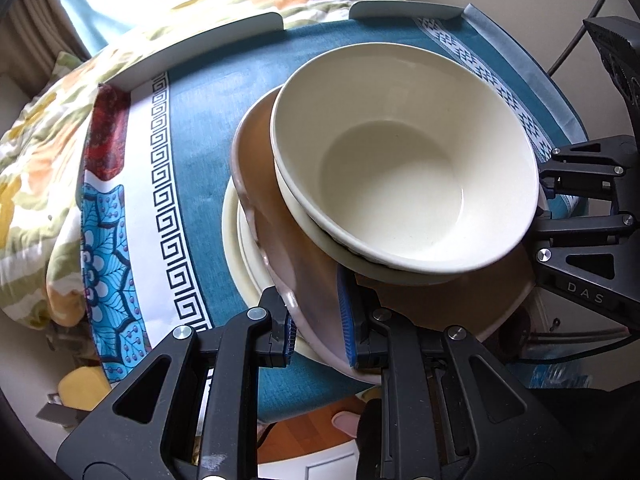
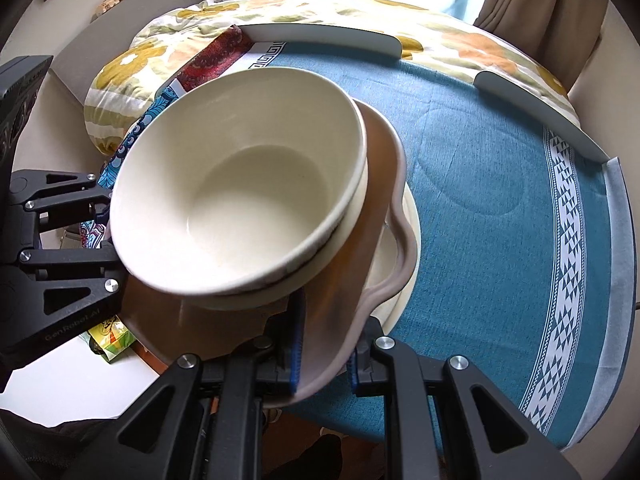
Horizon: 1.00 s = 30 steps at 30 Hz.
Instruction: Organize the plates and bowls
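Note:
A brown plate with a wavy pale rim [image 1: 296,256] carries two stacked cream bowls [image 1: 404,160] and is held tilted just above a cream plate [image 1: 236,248] on the blue tablecloth. My left gripper [image 1: 318,328] is shut on the brown plate's near rim. My right gripper [image 2: 324,344] is shut on the opposite rim of the same plate [image 2: 384,216]. The bowls [image 2: 240,184] and the cream plate [image 2: 408,264] also show in the right wrist view. Each gripper shows at the side of the other's view.
The round table [image 2: 500,208] has a blue cloth with patterned borders and white raised rim pieces [image 2: 328,34] along the far edge. A floral duvet [image 1: 36,168] lies beyond it. A yellow-green packet [image 2: 110,338] sits below the table edge.

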Tool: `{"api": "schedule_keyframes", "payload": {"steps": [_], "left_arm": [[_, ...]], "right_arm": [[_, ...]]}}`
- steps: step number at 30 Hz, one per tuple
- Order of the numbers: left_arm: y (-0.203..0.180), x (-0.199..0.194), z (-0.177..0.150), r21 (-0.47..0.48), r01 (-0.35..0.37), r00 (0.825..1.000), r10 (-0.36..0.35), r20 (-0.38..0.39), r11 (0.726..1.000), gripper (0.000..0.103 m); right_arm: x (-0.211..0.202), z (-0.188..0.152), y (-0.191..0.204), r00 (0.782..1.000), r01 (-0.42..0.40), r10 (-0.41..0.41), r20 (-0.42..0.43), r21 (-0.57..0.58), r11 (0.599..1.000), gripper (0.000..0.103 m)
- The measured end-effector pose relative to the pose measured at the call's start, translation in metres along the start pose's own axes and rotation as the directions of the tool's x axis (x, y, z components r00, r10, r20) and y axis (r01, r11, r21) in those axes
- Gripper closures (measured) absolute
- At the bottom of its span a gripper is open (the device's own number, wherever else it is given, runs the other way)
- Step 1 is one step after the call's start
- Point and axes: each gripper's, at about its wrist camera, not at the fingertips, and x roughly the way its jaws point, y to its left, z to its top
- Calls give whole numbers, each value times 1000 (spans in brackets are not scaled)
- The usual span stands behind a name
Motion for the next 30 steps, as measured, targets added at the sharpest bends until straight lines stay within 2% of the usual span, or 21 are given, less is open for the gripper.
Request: {"api": "schedule_keyframes", "payload": {"steps": [11,15,20,22,24,26,30], "left_arm": [[0,1,3,-10,-12,1000,11,-25,1000,87],[-4,-1,6,30,-47,998,49,-43,998,84],[-6,-2,9,56,-48,996,52,-73,997,79],[-8,-3,9,72,-76,994,81,-76,995,75],[-10,-6,9,97,-126,989,133,-67,987,60],[-9,-9,9,109,-143,987,150,-58,984,55],[-6,-18,10,105,-134,989,139,-49,985,55]], "right_arm": [[2,3,-3,999,-9,10,-31,39,999,87],[4,5,-4,998,-11,15,-66,63,998,87],[3,8,-8,995,-14,24,-95,106,994,87],[1,9,-8,995,-4,15,-100,110,994,87],[-3,10,-9,995,10,2,-101,114,993,87],[-7,12,-10,995,21,-9,-101,119,993,85],[-15,12,-14,994,27,-12,-109,140,990,75]]}}
